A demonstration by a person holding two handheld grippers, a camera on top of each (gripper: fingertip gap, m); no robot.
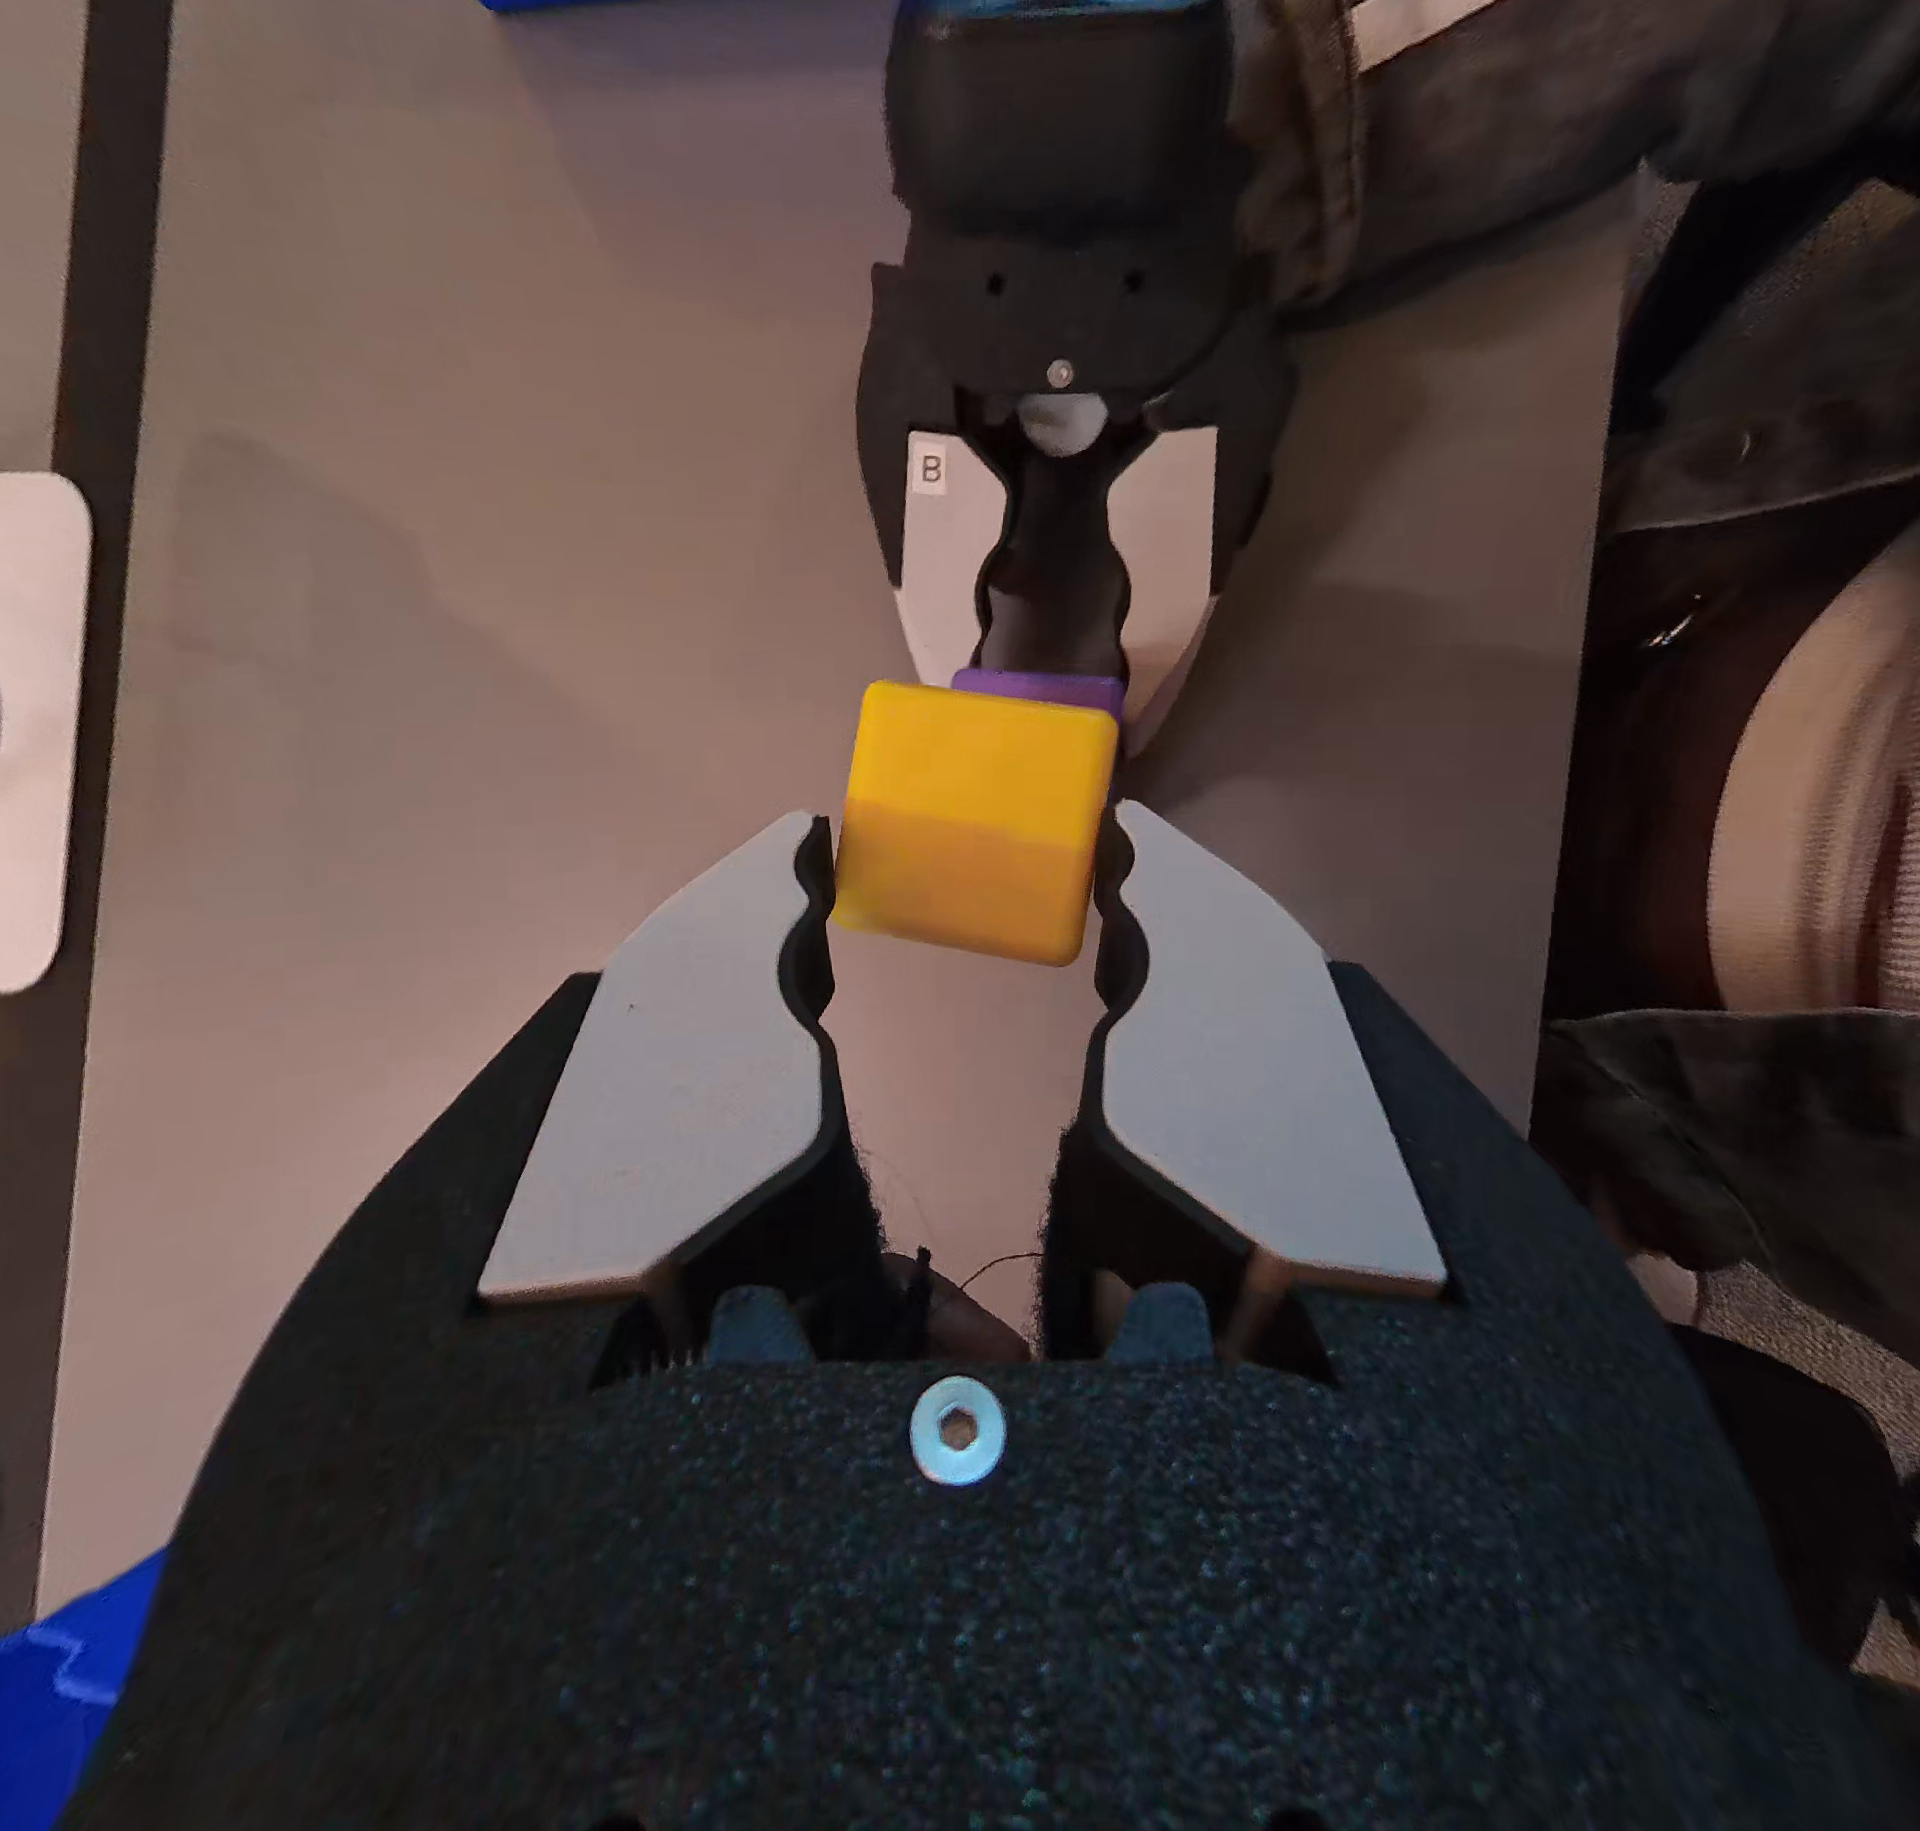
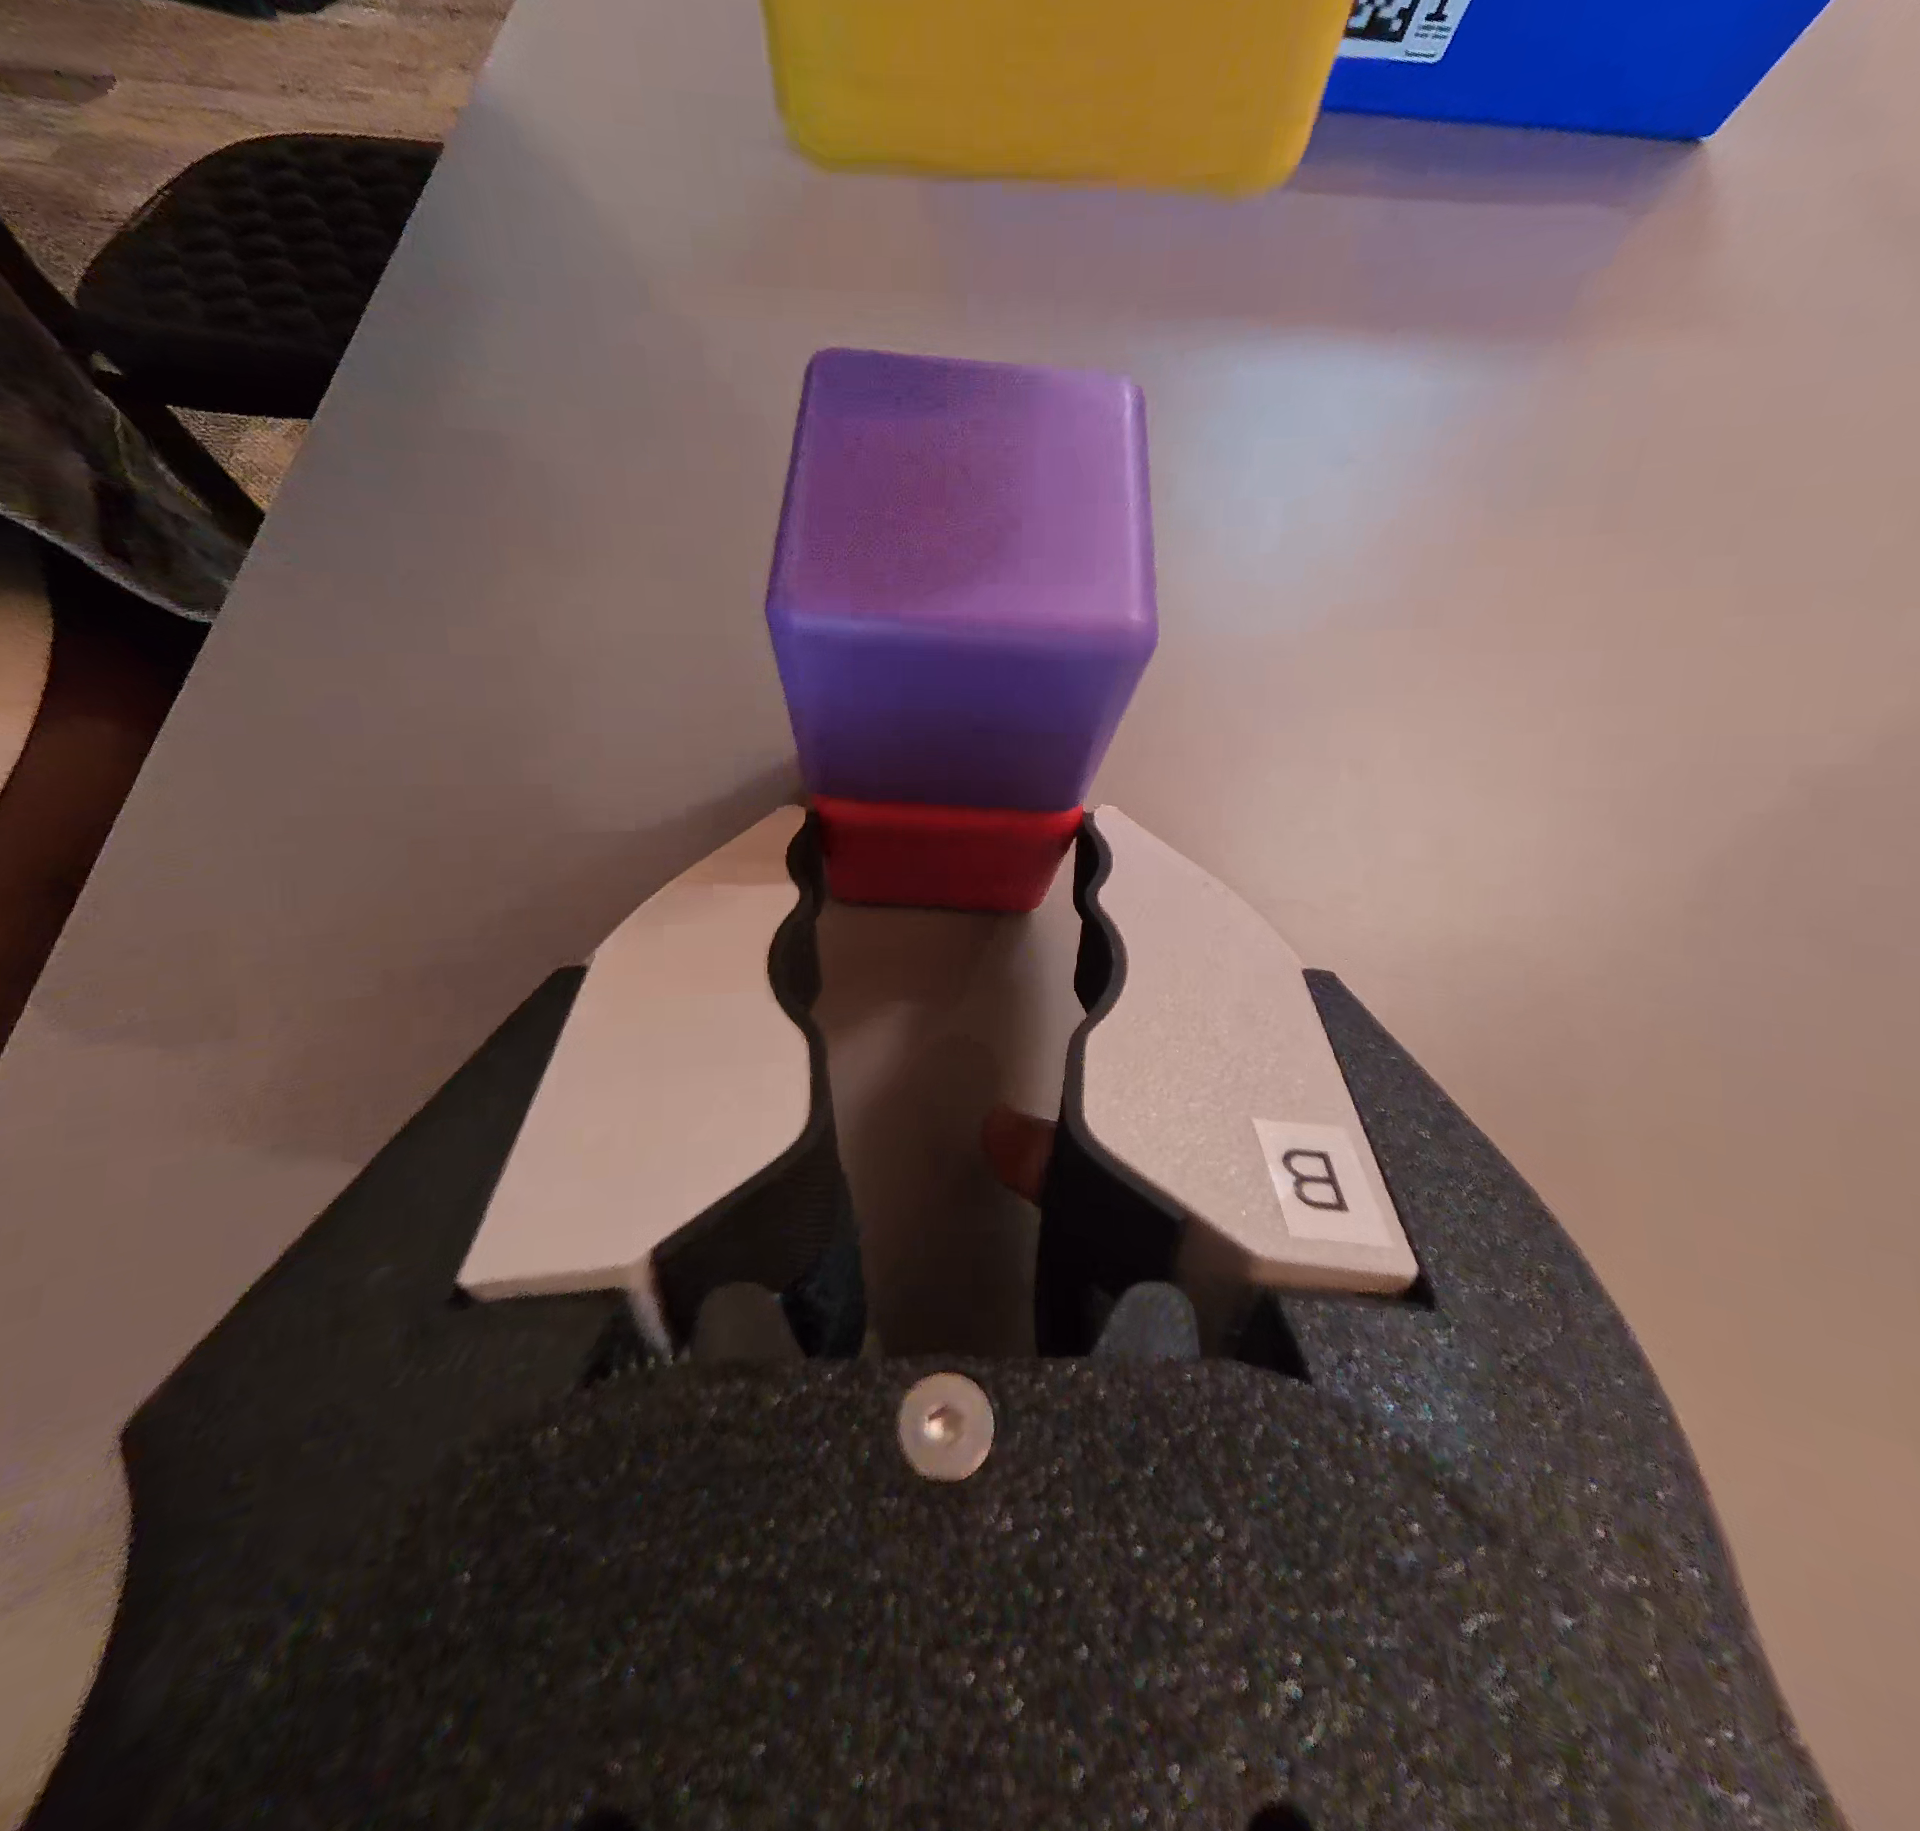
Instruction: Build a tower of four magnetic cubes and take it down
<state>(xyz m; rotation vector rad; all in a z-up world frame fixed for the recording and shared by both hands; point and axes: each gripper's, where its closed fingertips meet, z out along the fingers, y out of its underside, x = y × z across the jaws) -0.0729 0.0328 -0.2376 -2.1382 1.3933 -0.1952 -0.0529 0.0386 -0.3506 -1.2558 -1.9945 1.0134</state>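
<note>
Your left gripper (image 1: 971, 846) clamps the yellow cube (image 1: 971, 820), hovering at 12 o'clock above the purple cube (image 2: 961, 576); your right gripper (image 2: 943, 851) grips the red cube (image 2: 940, 854) beneath it.

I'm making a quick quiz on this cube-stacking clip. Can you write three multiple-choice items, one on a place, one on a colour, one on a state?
1. Where does the purple cube sit?
A. on the red cube
B. in the blue bin
C. alone on the table

2. What colour is the cube between the left gripper fingertips?
A. green
B. yellow
C. white

3. What state is the right gripper in?
A. wide open over bare table
B. closed on the red cube
C. closed on a cloth

Answers: 1 A, purple rests directly on red. 2 B, the yellow cube fills those jaws. 3 B, both pads meet the red cube's sides.
</note>
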